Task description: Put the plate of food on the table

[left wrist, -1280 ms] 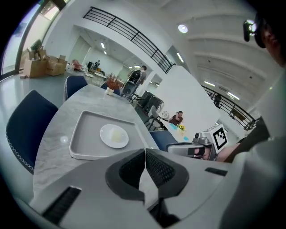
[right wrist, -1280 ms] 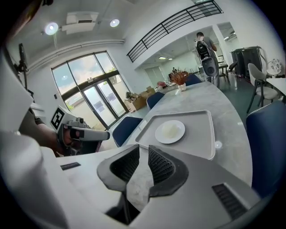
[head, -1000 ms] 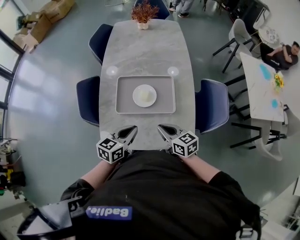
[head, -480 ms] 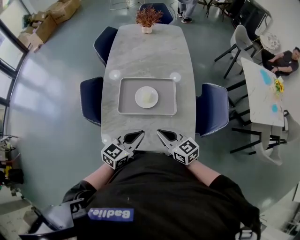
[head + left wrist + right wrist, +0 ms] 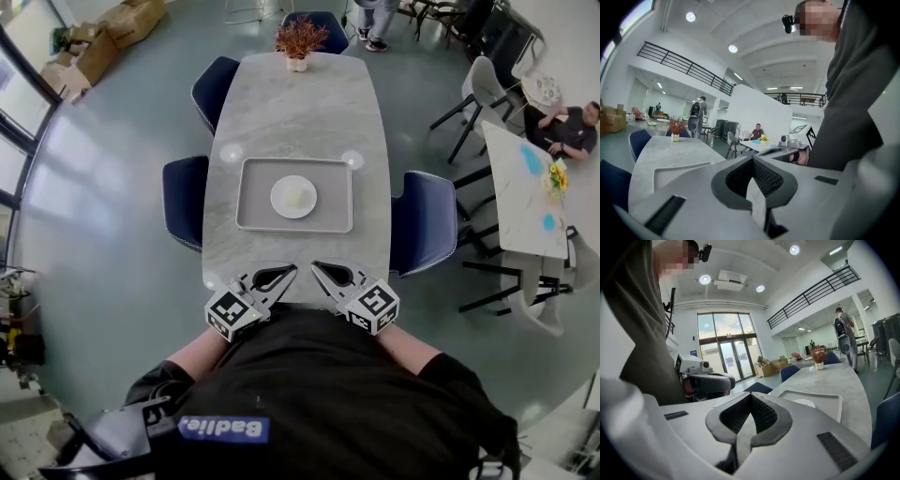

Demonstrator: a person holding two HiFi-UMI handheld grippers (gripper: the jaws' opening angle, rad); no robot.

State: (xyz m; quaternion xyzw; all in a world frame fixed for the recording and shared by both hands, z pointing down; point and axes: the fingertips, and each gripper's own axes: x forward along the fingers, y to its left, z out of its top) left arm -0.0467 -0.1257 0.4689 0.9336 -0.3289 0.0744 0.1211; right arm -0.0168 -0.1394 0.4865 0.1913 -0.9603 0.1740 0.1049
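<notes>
Both grippers have edged inward since a second ago, tips nearly meeting. Head view: left gripper (image 5: 289,271) and right gripper (image 5: 317,268) sit at the near edge of the marble table (image 5: 295,112). The plate of food (image 5: 293,197) rests on a grey tray (image 5: 251,220) mid-table, blue chairs (image 5: 183,200) alongside. Left gripper view: jaws pressed together, empty, railed balcony (image 5: 684,65) overhead. Right gripper view: jaws closed on nothing, glass doors (image 5: 726,357) behind.

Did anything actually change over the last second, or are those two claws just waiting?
The left gripper and right gripper turned their tips inward, closer together, at the near end of the table. Nothing was grasped or released: both stay shut and empty. The plate of food still sits on the tray.
</notes>
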